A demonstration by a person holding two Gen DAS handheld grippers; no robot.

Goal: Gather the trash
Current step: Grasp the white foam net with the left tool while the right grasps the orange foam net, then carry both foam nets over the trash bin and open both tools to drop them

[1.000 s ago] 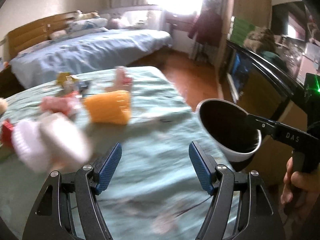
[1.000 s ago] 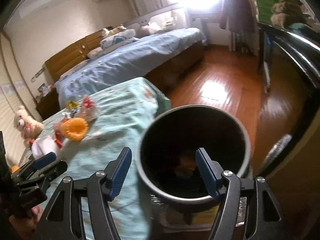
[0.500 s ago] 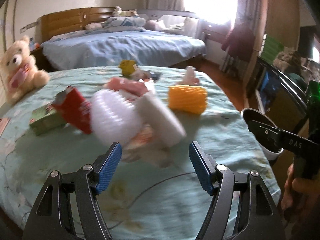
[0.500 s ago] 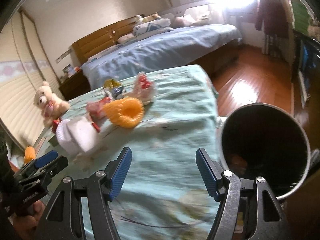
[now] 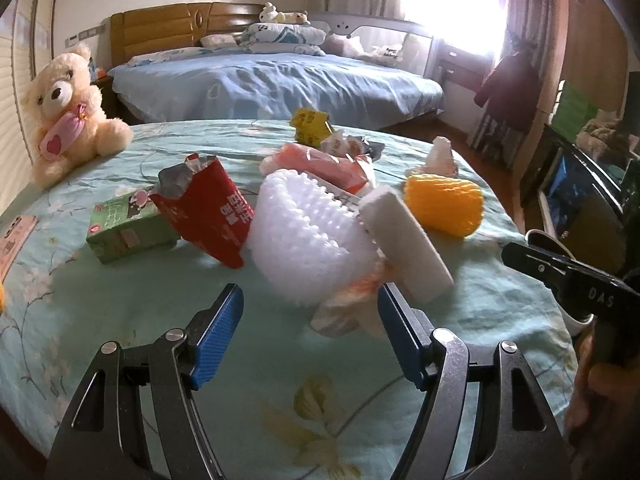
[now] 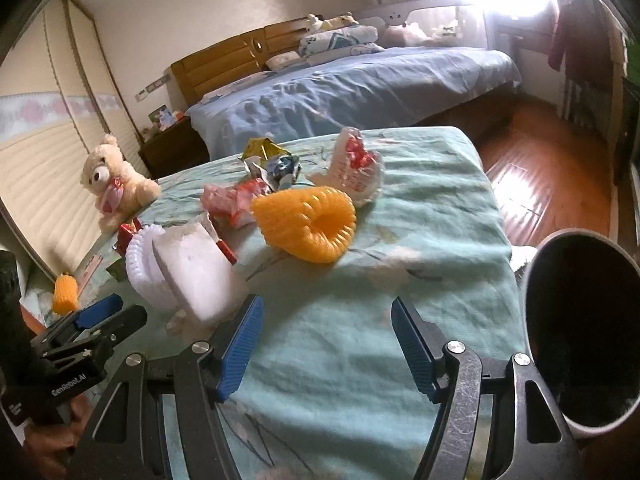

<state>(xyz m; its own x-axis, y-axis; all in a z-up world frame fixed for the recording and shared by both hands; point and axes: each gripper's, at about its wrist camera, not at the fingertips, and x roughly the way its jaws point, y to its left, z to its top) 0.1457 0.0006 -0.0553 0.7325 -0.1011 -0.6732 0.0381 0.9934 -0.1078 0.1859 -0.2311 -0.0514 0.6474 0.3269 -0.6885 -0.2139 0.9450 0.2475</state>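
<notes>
Both tongs hang over the near edge of the surface [image 5: 500, 304], which is draped in a pale green flowered cloth, and both point down at the litter heaped toward its middle. The left tongs [image 5: 310, 330] stand open with nothing between the blue pads [image 5: 218, 334]; just beyond them lies a white foam fruit net [image 5: 304, 236] with a white foam block [image 5: 404, 240] leaning against its right side and a crumpled bit of wrapper at its foot. To the left of the net a torn red packet [image 5: 208, 210] stands propped up, and a small green carton [image 5: 128, 228] lies beside that. Behind the net sits a pink wrapper [image 5: 320, 164], and further back, toward the far edge, a yellow packet [image 5: 310, 124].

The right tongs [image 6: 326, 346] are also open and empty, over bare cloth. An orange foam fruit net [image 6: 308, 224] lies ahead of them, well apart, with a white and red plastic wrapper [image 6: 354, 172] beyond it. Off the right edge of the surface stands the dark-lined trash bin [image 6: 580, 332], mouth up, its inside too dark to make out. A cream teddy bear [image 5: 64, 108] sits at the far left corner, and a second small orange net [image 6: 64, 294] lies near the left edge. A blue-covered bed [image 5: 280, 84] fills the room behind
</notes>
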